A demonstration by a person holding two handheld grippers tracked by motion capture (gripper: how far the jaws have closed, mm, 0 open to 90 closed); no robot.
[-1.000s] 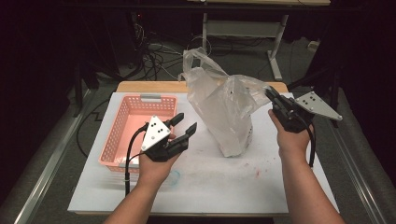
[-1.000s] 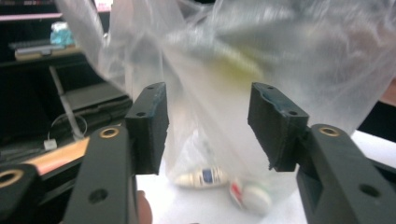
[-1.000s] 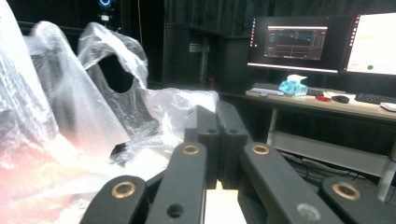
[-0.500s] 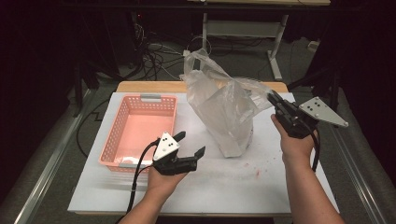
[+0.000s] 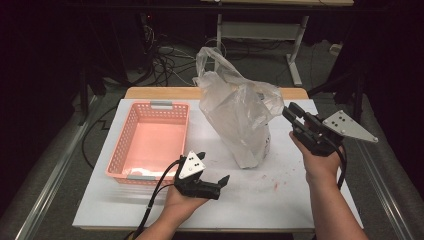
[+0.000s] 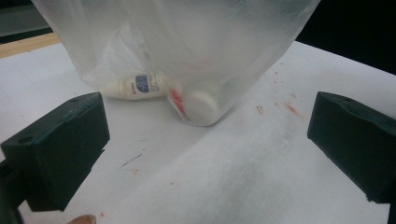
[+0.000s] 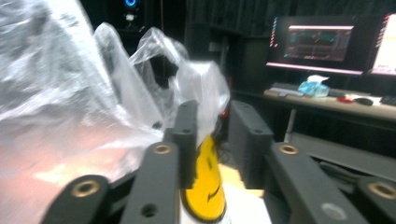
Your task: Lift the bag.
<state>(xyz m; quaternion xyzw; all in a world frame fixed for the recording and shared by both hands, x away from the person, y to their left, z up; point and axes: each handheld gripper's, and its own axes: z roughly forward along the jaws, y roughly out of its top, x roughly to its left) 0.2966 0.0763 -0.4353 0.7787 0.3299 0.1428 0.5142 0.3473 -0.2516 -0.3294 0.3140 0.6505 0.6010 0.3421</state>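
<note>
While bagged, left gripper view reveals bottle (image 6: 140, 87).

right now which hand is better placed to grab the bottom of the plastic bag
Left, probably. The left gripper sits low on the table, jaws wide open toward the plastic bag bottom. The right gripper is up at its top edge.

1. I see bare table (image 5: 280, 200) between my left gripper (image 5: 214, 168) and the bag (image 5: 240, 115): free passage.
2. The basket (image 5: 150, 142) blocks the left side.
3. The bag walls off my right gripper (image 5: 290, 112) from the centre.
</note>
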